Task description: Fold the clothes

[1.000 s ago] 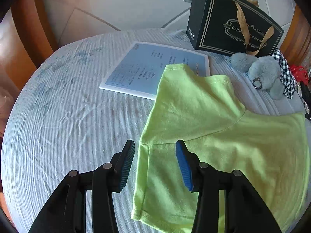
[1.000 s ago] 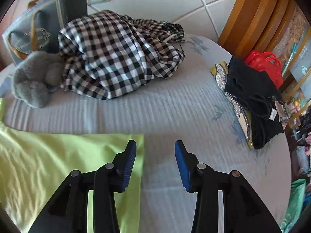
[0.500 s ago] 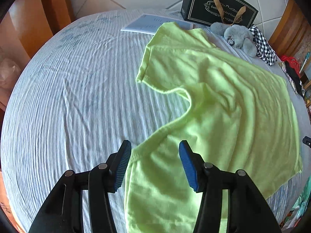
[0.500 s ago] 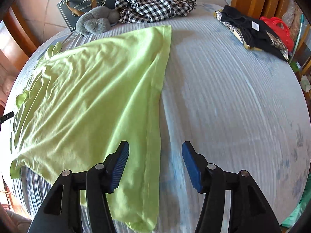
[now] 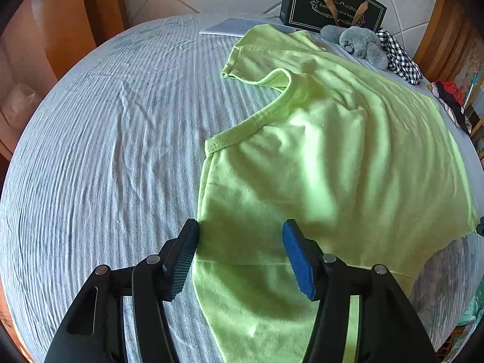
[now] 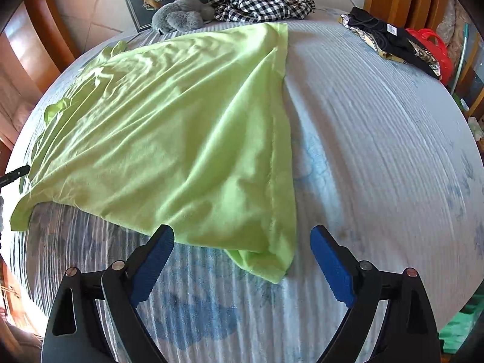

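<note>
Nearest to us, our left gripper (image 5: 240, 252) stands with its jaws spread apart, holding nothing, poised over the near sleeve of the lime-green T-shirt (image 5: 332, 163). Its left pad sits just at the sleeve's outer edge, the blue right pad over the cloth. Whether the pads touch the fabric we cannot tell.

Our right gripper (image 6: 242, 260) is likewise wide open and empty, above the striped bedsheet (image 6: 378, 151), with the shirt's bottom corner lying between its fingers and slightly ahead of them. That corner is turned under in a small fold.

The T-shirt lies spread flat across the bed, wrinkled, its neckline curving along the left side in the left wrist view and its hem running along the right side in the right wrist view.

Beyond the far sleeve we see a pale printed sheet of paper (image 5: 230, 26) on the bed. Farther back, a grey plush toy (image 5: 357, 44) rests against a dark gift bag (image 5: 332, 9) with tan ribbon handles, and a black-and-white checked garment (image 6: 260, 1) lies heaped beside them. At the far right edge lie dark clothes (image 6: 387, 37) and a red item (image 6: 429, 42).
</note>
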